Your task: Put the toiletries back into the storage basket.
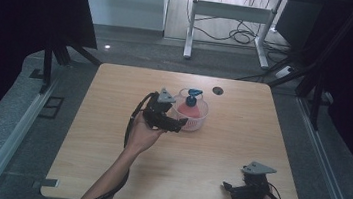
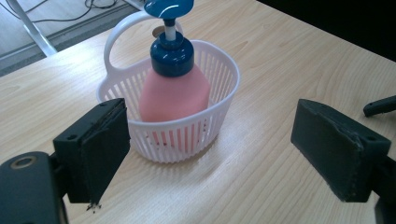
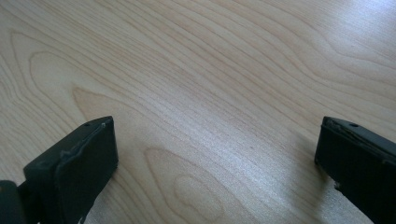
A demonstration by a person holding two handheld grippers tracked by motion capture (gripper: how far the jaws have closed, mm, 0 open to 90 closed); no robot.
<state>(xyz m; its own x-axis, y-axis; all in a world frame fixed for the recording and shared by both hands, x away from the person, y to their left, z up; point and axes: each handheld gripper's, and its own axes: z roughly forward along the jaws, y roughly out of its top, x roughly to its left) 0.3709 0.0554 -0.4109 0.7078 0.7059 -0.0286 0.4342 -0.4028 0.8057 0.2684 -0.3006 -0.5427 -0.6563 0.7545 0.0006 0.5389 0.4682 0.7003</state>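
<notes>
A pink pump bottle with a dark blue cap and blue pump head stands upright in a small white slatted basket near the middle of the wooden table. My left gripper is just left of the basket and points at it, open, jaws wide apart with nothing between them. My right gripper rests low over bare wood at the table's front right, open and empty.
A dark round cable hole lies in the tabletop behind the basket. Beyond the table's far edge are a grey floor, a white desk frame and loose cables. Black curtains hang at both sides.
</notes>
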